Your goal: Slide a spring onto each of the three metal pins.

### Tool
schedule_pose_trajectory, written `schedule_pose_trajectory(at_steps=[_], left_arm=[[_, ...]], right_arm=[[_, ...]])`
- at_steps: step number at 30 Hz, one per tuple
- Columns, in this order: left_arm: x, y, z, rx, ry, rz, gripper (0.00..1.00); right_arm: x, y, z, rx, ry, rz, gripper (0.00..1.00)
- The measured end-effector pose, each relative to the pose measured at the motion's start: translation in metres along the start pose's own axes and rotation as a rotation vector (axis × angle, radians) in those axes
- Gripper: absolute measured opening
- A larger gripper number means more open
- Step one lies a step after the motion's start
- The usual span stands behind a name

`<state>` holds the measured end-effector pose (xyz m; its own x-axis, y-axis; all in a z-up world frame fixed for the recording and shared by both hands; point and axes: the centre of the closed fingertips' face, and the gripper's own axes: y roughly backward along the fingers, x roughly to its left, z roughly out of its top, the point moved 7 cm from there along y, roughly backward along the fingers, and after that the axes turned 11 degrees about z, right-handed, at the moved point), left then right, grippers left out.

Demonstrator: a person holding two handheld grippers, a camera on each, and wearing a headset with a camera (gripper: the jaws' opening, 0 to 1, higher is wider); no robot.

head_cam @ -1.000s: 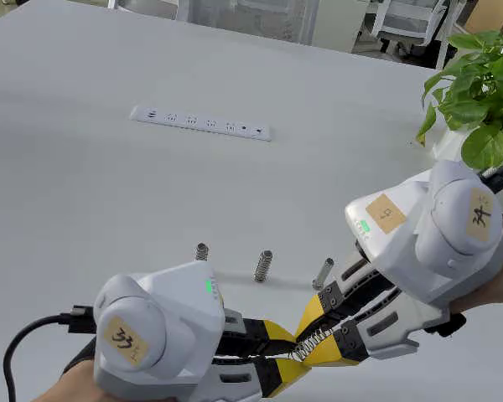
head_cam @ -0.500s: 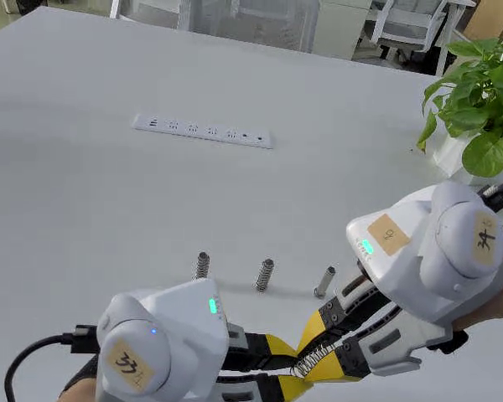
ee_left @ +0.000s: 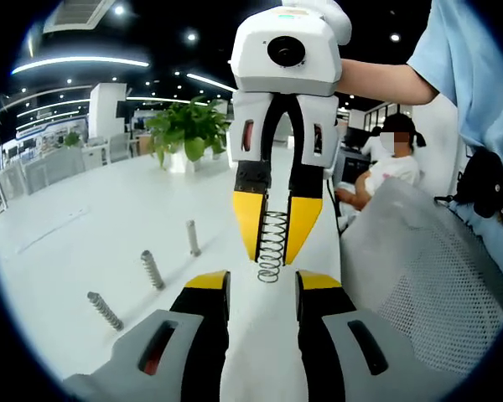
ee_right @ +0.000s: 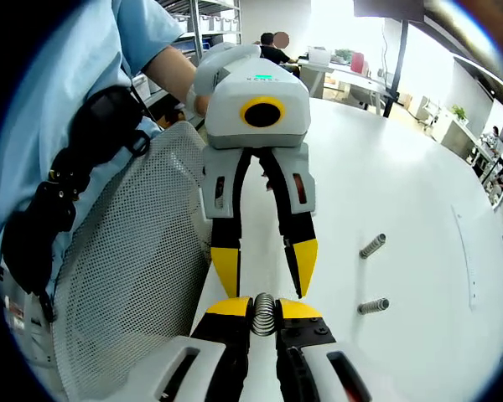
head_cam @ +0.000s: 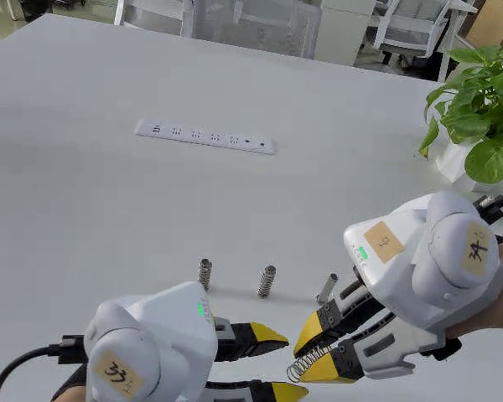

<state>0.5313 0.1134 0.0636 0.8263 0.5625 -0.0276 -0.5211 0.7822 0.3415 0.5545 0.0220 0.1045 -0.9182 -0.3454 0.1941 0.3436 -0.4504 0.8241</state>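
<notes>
Head view showed my right gripper (head_cam: pixel 307 358) pinching a spring (head_cam: pixel 297 367), my left gripper (ee_left: pixel 262 283) spread empty at eight o'clock, bare pin (head_cam: pixel 327 287) at twelve.

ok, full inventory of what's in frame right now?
sprung pins: 2, silver, left and middle of the row
bare pin: 1, silver, right end of the row
loose spring: 1, silver, held in the right tongs
power strip: 1, white, far side of the table
plant: 1, green, white pot, right edge
table: 1, pale grey
left tongs: yellow-black tips, open, empty
right tongs: yellow-black tips, shut on the loose spring
</notes>
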Motion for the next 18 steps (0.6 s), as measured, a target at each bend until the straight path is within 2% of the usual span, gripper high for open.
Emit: schedule_pose_trajectory(at_steps=[5,8,10,12,18], left_arm=[[0.011,0.005,-0.009,0.014,0.024,0.062,0.40],[0.019,0.010,-0.015,0.018,0.040,0.114,0.47],[0.024,0.012,-0.018,0.024,0.049,0.152,0.58],[0.030,0.016,-0.021,0.018,0.061,0.184,0.68],[0.044,0.028,-0.027,0.020,0.092,0.271,0.78]], right_arm=[[-0.003,0.000,-0.007,0.015,-0.013,-0.012,0.07],[-0.006,-0.001,-0.014,0.057,0.005,-0.030,0.07],[-0.006,-0.001,-0.018,0.075,0.006,-0.029,0.07],[-0.007,-0.001,-0.019,0.066,-0.002,-0.029,0.07],[-0.011,0.001,-0.026,0.099,0.001,-0.047,0.07]])
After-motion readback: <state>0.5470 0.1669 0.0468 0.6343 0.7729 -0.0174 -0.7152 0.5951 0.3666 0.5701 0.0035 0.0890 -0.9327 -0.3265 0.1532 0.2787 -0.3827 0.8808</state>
